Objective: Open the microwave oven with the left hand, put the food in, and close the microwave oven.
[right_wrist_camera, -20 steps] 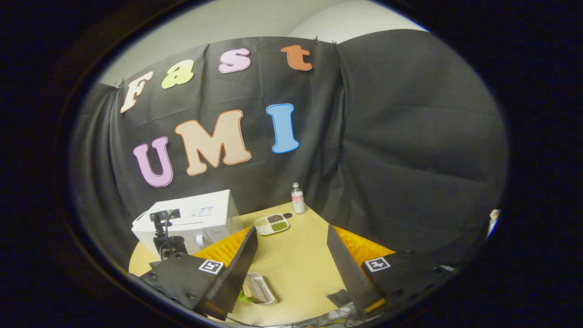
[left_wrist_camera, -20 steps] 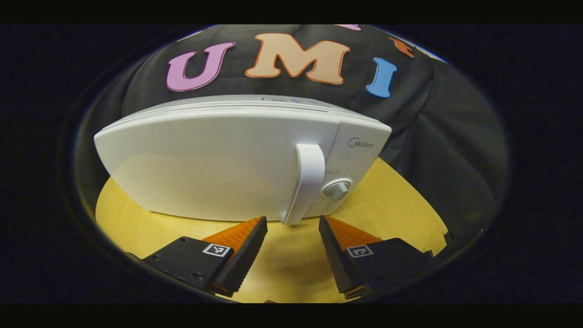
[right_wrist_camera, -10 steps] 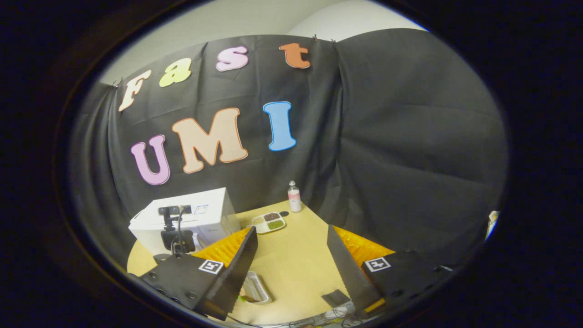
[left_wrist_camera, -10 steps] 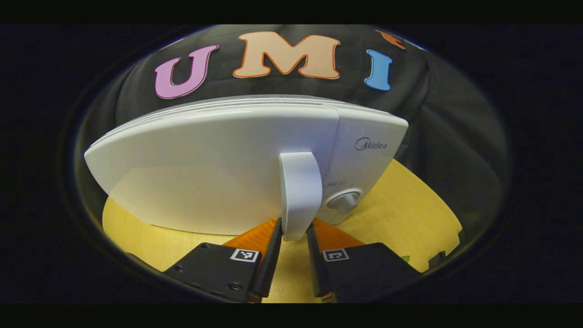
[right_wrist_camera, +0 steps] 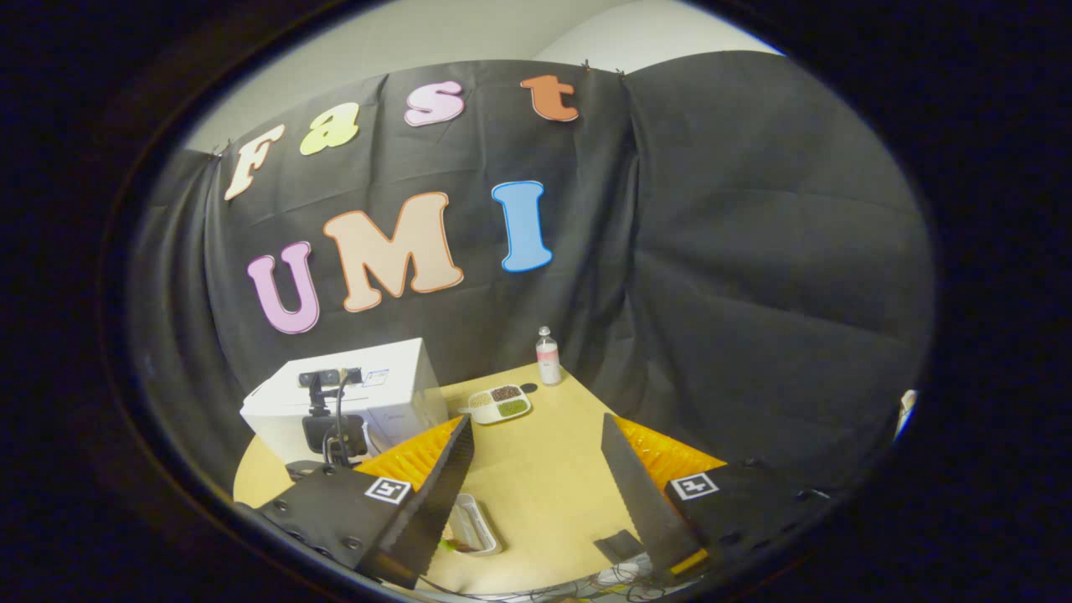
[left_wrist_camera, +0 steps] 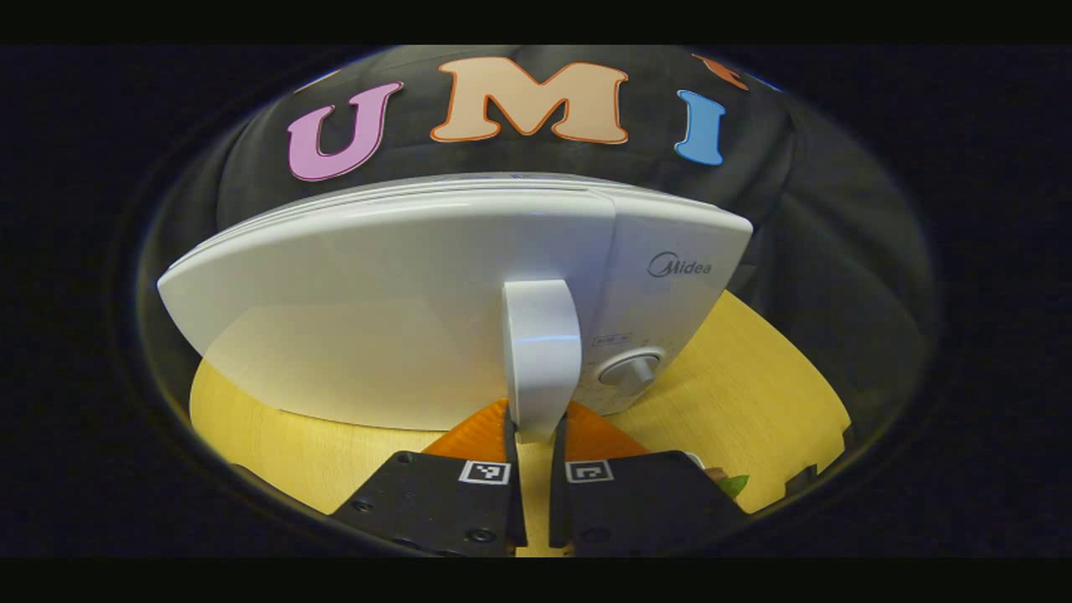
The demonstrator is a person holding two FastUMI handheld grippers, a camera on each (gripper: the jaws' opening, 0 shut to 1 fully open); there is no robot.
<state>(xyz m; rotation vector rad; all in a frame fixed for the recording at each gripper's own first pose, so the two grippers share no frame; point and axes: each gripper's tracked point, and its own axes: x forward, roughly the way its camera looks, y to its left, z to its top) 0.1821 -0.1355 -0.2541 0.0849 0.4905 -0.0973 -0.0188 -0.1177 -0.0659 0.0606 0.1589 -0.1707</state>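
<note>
Left gripper [left_wrist_camera: 531, 435] is clamped narrow on the bottom end of the handle [left_wrist_camera: 541, 356] of the microwave [left_wrist_camera: 377, 310], door looks closed, knob [left_wrist_camera: 628, 369] just right of the handle. Right gripper [right_wrist_camera: 536, 469] hangs wide apart with nothing between the fingers, well in front of the microwave [right_wrist_camera: 394, 394]. The food tray [right_wrist_camera: 473, 523] sits on the table [right_wrist_camera: 544, 469] in front of the microwave, partly behind the right gripper's finger; a small dish [right_wrist_camera: 500, 403] and bottle [right_wrist_camera: 547, 357] stand to the microwave's right.

Both views are evenly lit from above, with a soft sheen seen on the microwave [left_wrist_camera: 402, 293] door and a thin glare line on its handle [left_wrist_camera: 541, 352]. Straight edges are bowed strongly by the fisheye lens, and the rims are darkened. The table [right_wrist_camera: 536, 469] is shown bright and sharp; the far bottle [right_wrist_camera: 547, 356] is rendered small and soft.
</note>
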